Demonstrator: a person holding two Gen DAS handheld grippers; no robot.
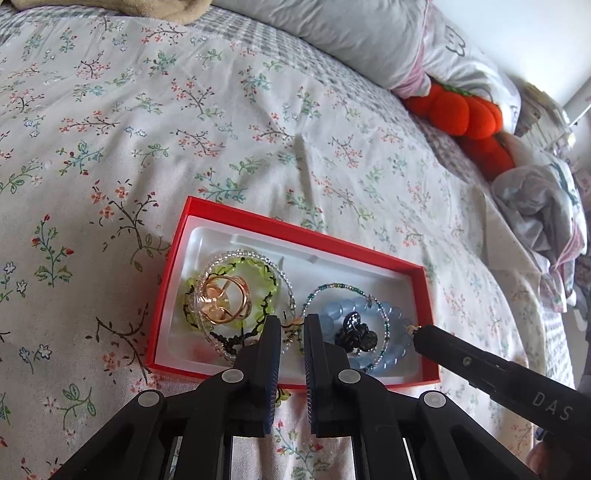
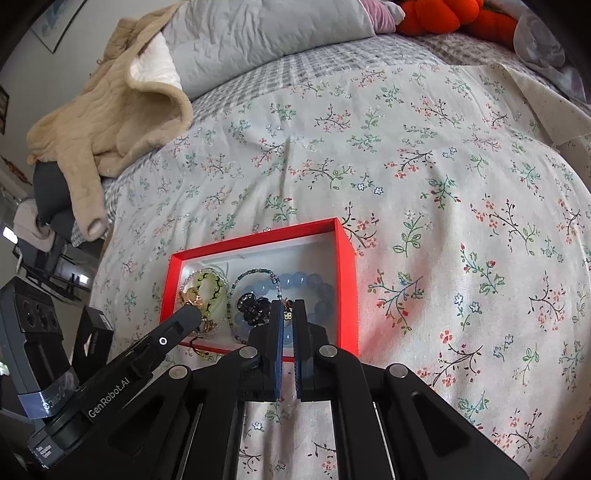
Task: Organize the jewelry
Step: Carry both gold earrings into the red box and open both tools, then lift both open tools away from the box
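Left wrist view, nearest first: the left gripper (image 1: 291,326) hangs over the near edge of the red box (image 1: 295,230), its jaws drawn almost together. A small gold-and-dark piece (image 1: 291,330) shows in the narrow gap at the tips; whether the pads actually pinch it cannot be told from this angle. To its right the right gripper (image 1: 419,334) enters as a dark bar, its tip clenched at a small gold fitting on the thin beaded strand (image 1: 384,321).

Right wrist view confirms that gripper (image 2: 287,308) clenched, with a small gold charm (image 2: 287,314) between its pads, just over the blue bead bracelet (image 2: 317,291). The left gripper's tip (image 2: 192,314) sits beside the gold ring (image 2: 194,301) at the box's left end.

Contents of the box, which rests on the floral bedspread (image 1: 184,129): a white plastic liner (image 1: 229,236); on the left a yellow-green bead bracelet (image 1: 258,273) and a clear seed-bead strand (image 1: 221,258) lying around a rose-gold wire ring (image 1: 225,299); on the right the pale blue bracelet (image 1: 399,325), the thin green-and-pink strand across it, and a black ornament (image 1: 356,330) inside its loop. One yellow-green bead (image 1: 282,396) lies outside the near wall.

Farther off: a grey pillow (image 1: 351,33), an orange plush toy (image 1: 465,114), crumpled cloth (image 1: 543,210) at the right, and a beige quilted garment (image 2: 110,110) at the bed's left edge.
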